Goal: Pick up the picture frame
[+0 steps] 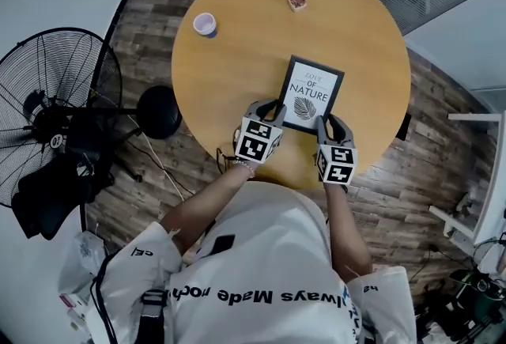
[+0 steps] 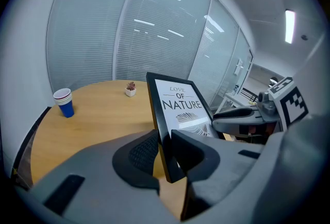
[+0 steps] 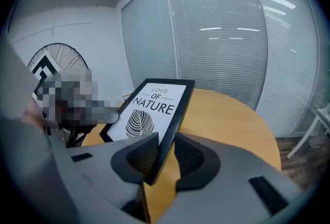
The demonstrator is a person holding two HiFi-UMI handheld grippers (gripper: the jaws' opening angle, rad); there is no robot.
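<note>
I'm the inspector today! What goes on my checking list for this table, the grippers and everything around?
Surface: round wooden table, mostly bare.
Job's things: picture frame, near the person's side of the table, print facing up.
Clutter: paper cup; small potted plant; both apart from the frame.
Grippers: left gripper shut on the frame's left edge; right gripper shut on its right edge.
Cables: thin cord on the floor.
Surroundings: standing fan, wood floor, blinds behind glass.

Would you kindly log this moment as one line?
phase: grasp | left gripper: shut on frame, near-left corner | right gripper: shut on frame, near-right corner | cup, plant: clear of frame
</note>
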